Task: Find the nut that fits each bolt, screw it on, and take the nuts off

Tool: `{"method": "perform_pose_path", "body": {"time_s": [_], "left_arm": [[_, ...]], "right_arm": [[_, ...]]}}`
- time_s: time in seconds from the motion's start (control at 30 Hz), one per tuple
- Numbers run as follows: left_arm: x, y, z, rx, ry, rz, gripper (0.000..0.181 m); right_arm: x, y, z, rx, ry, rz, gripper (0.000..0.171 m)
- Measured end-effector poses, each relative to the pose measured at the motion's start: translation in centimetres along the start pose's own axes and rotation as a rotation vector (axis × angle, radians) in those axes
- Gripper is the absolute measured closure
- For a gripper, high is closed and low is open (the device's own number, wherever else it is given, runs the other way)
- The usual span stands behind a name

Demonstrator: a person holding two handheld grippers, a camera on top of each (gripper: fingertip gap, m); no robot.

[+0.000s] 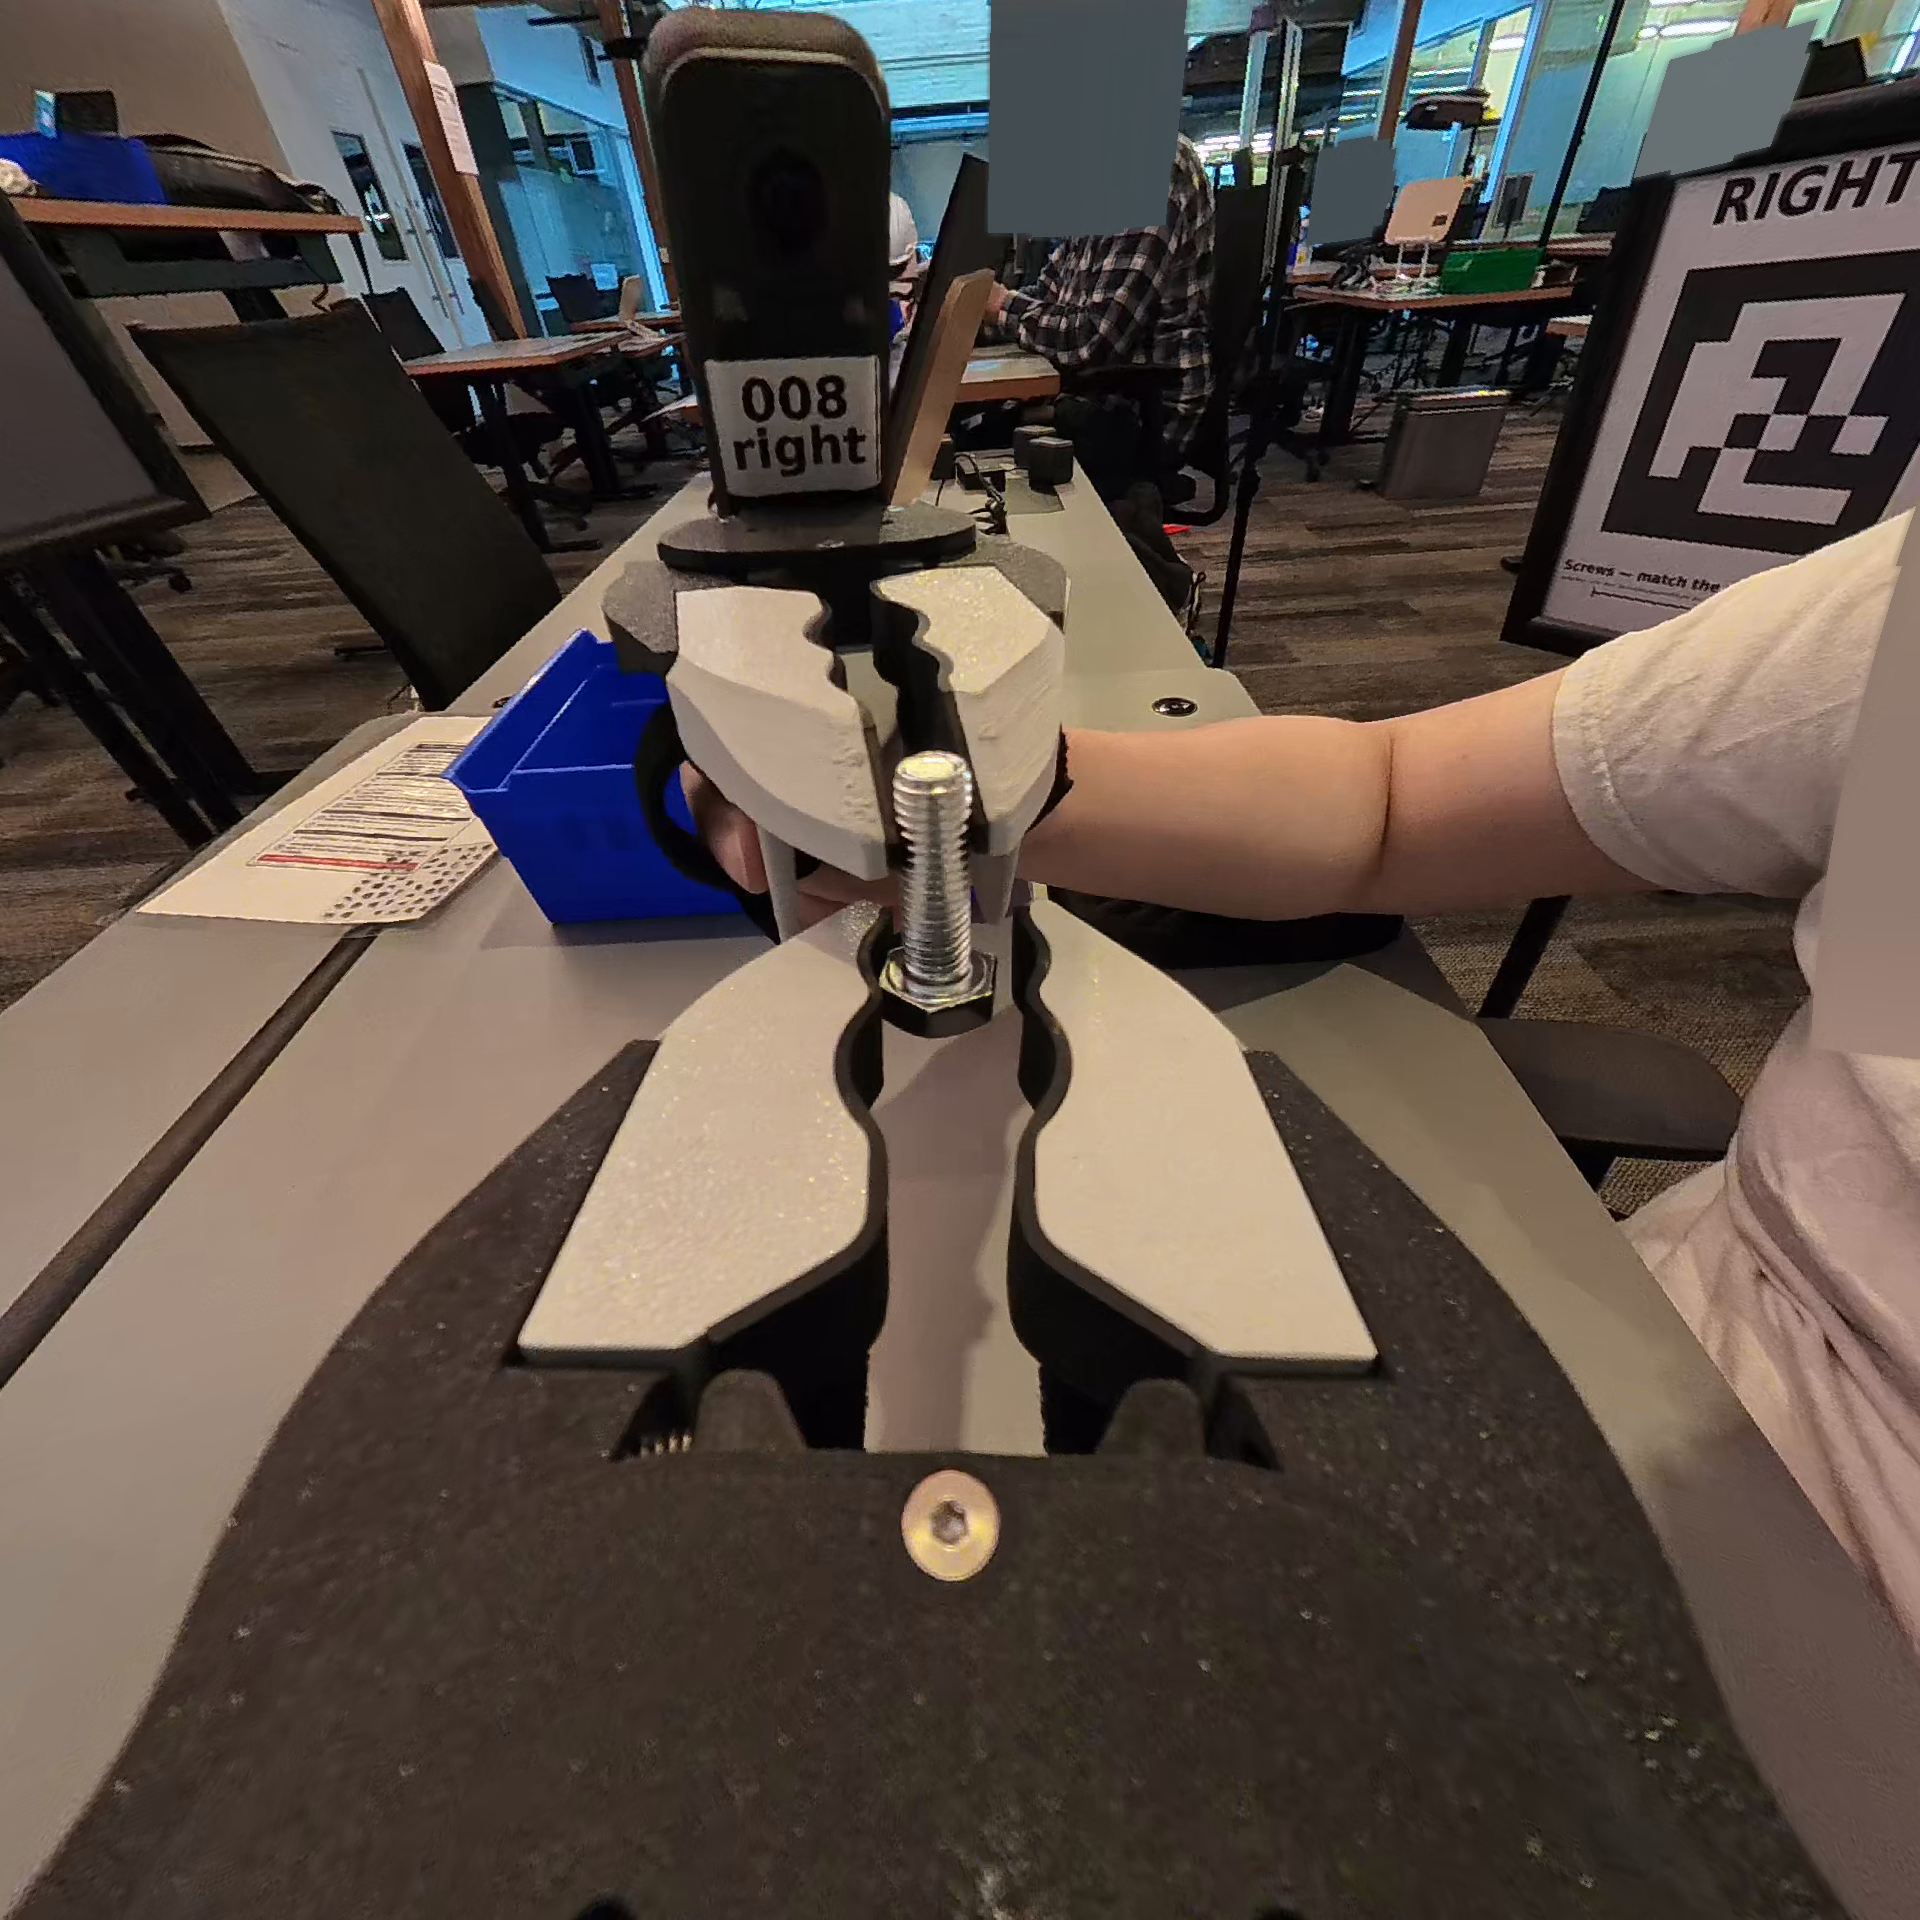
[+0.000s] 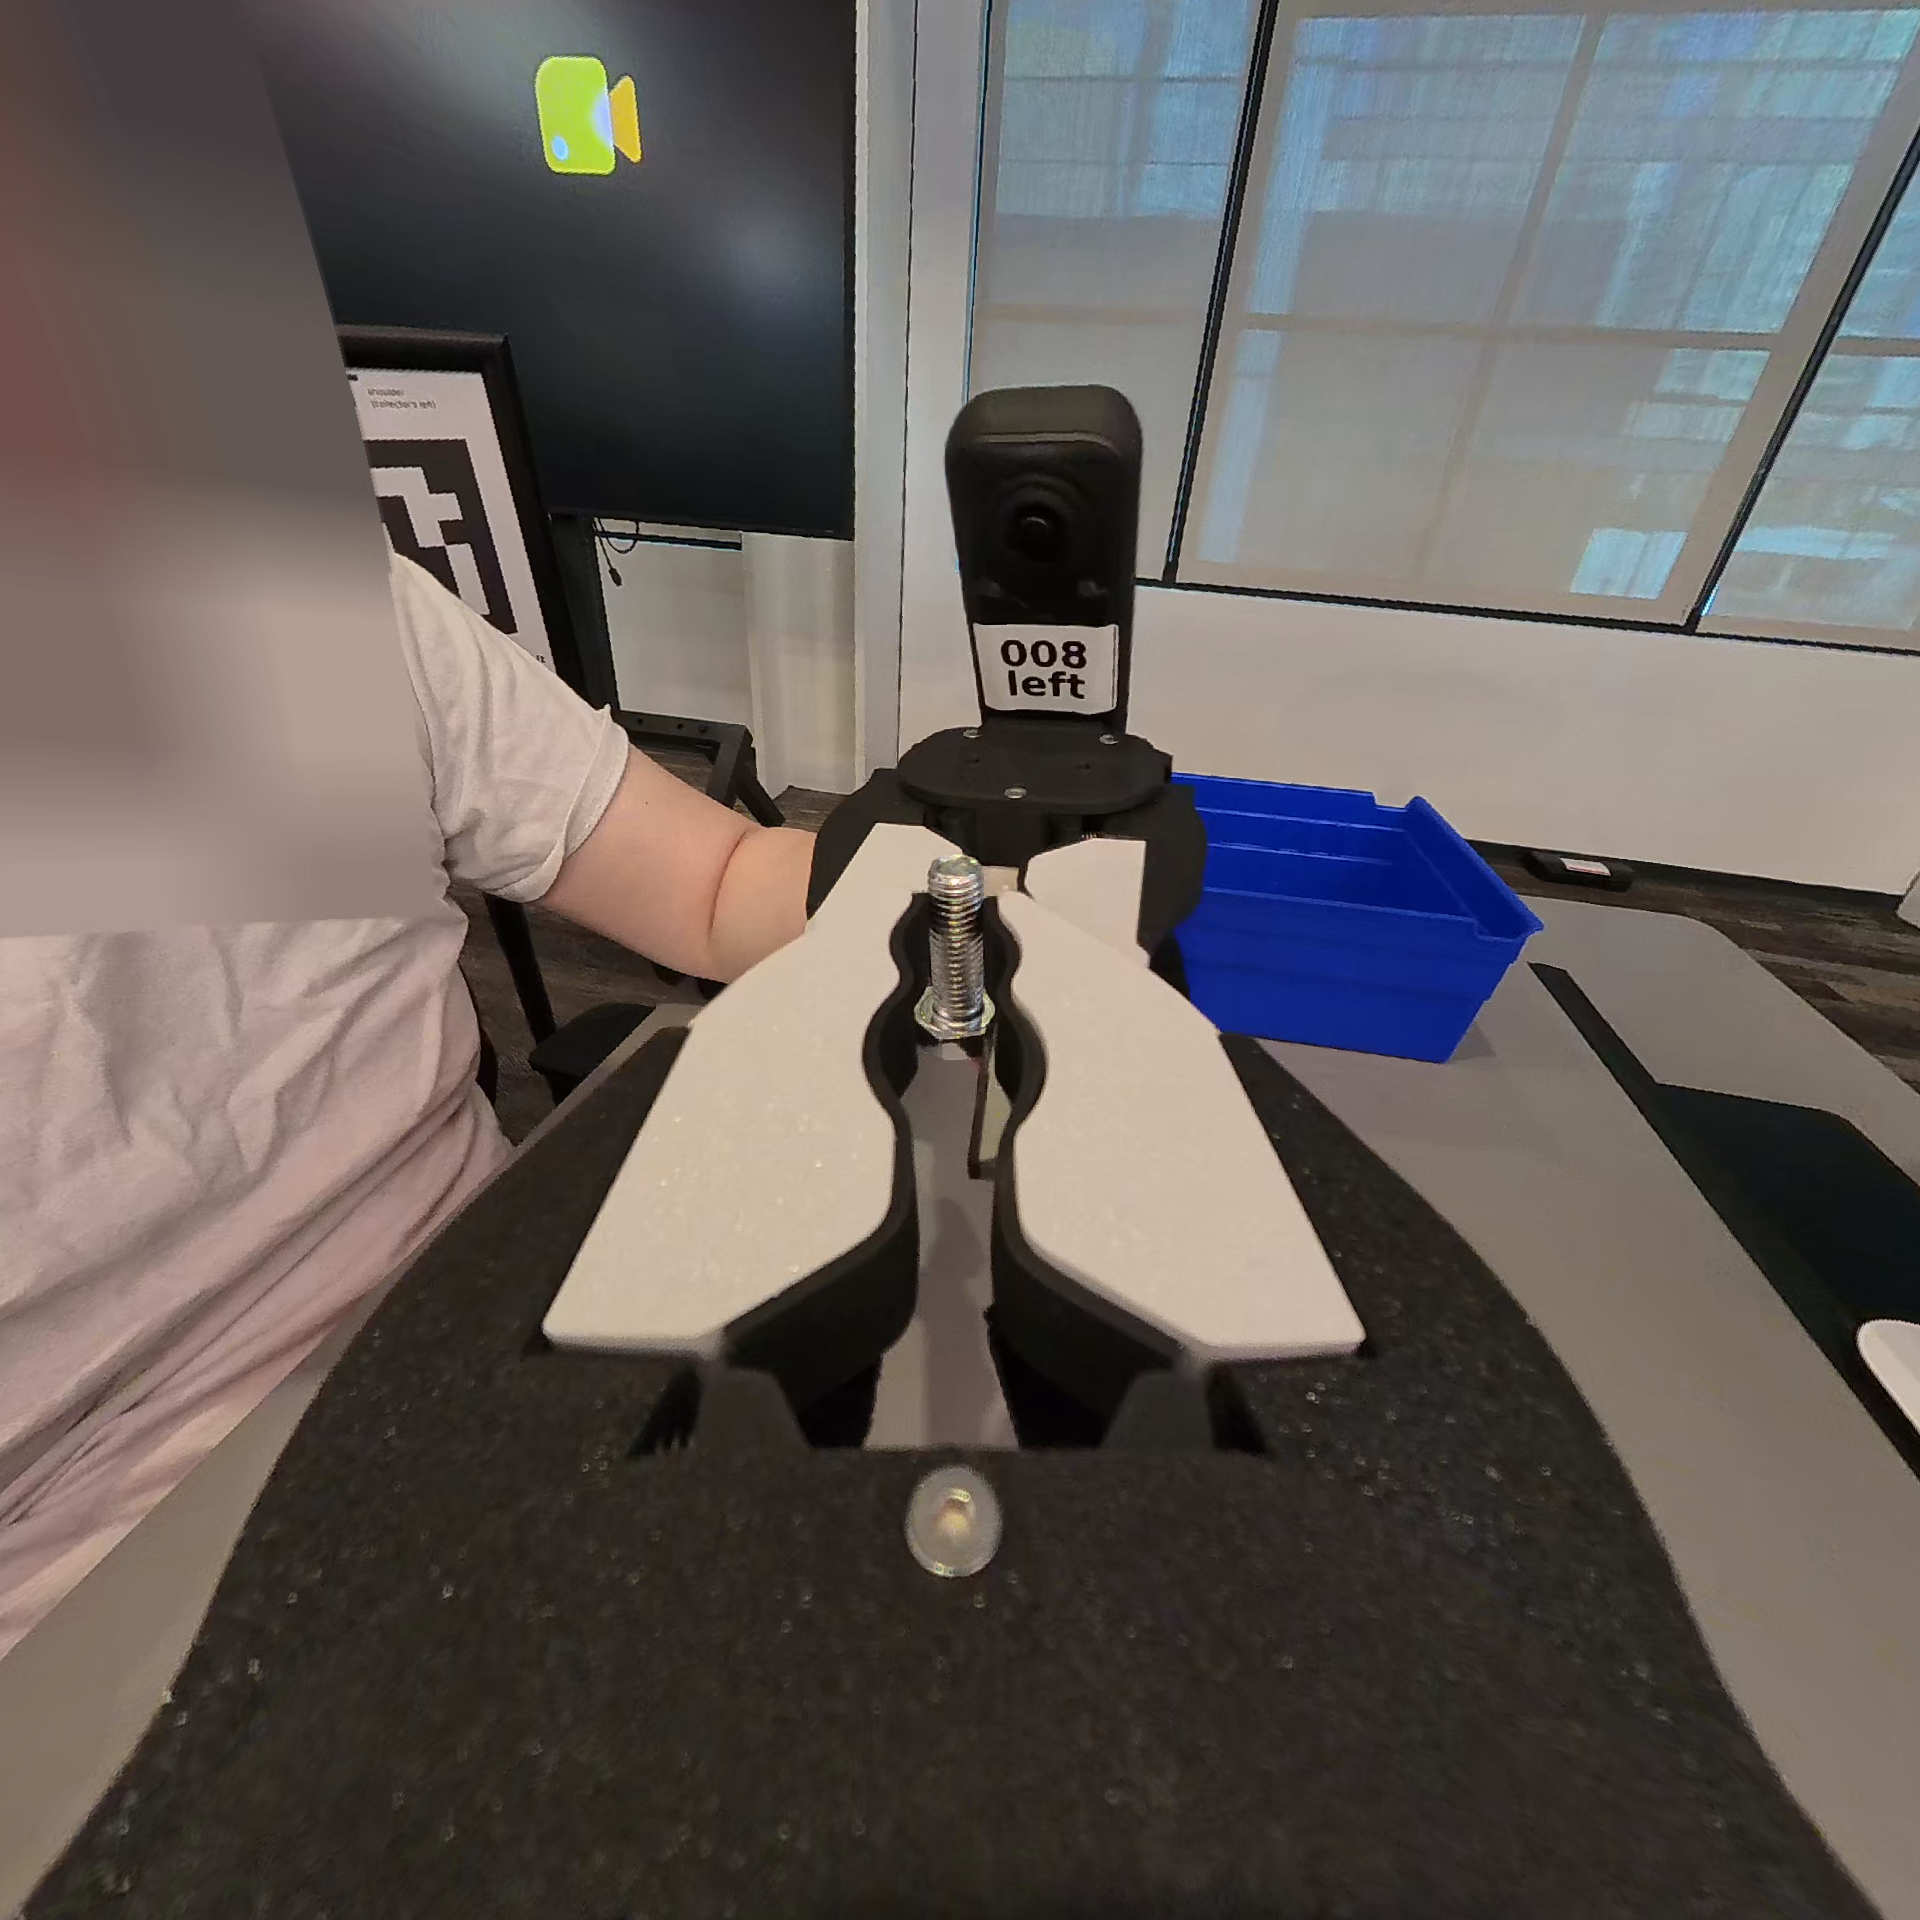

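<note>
Left gripper (image 1: 940,997) jaws clamp nut (image 1: 938,989); right gripper (image 1: 935,821) jaws clamp bolt (image 1: 933,862) tip; blue bin (image 1: 561,800) near

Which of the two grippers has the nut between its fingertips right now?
The left gripper: the nut sits between its fingertips at the lower end of the upright bolt. The right gripper instead closes on the threads higher up.

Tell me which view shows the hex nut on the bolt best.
Left wrist view: the silver hex nut sits unobstructed between the left tool's fingertips, flats visible, at the foot of the upright threaded steel bolt. In the right wrist view the nut looks smaller and blurrier, partly sunk between the right tool's fingers.
</note>
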State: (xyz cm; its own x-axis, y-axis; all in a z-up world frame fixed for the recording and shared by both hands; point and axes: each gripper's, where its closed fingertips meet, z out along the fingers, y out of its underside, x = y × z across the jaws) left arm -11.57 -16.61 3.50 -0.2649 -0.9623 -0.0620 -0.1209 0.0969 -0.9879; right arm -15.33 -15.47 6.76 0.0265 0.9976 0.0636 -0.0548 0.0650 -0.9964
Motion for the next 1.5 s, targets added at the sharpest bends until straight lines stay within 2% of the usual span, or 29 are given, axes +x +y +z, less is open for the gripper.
{"method": "perform_pose_path", "body": {"time_s": [0.27,1.1,1.13,1.23,1.3,1.4,1.5], "left_arm": [[0.1,0.2,0.2,-0.012,-0.007,0.024,0.167],[-0.3,0.2,0.2,-0.015,-0.041,0.027,0.167],[-0.4,0.2,0.2,-0.014,-0.047,0.028,0.167],[-1.5,0.2,-0.4,-0.025,-0.106,0.054,0.167],[-2.7,-0.1,-1.5,-0.03,-0.16,0.073,0.167],[-5.3,-1.0,-4.3,-0.01,-0.257,0.051,0.167],[-7.7,-1.5,-7.5,-0.012,-0.362,0.02,0.166]], "right_arm": [[-0.4,0.0,0.0,0.01,-0.029,0.01,0.162],[-0.1,-0.2,-0.2,0.027,-0.016,0.018,0.162],[0.0,-0.2,-0.2,0.031,-0.008,0.02,0.161],[1.1,-1.5,-0.9,0.076,0.08,0.022,0.129],[1.4,-2.6,-2.0,0.08,0.118,-0.001,0.132],[3.8,-1.5,-3.9,-0.056,0.28,0.005,0.143],[5.8,4.1,-5.6,-0.397,0.374,0.063,0.14]]}}
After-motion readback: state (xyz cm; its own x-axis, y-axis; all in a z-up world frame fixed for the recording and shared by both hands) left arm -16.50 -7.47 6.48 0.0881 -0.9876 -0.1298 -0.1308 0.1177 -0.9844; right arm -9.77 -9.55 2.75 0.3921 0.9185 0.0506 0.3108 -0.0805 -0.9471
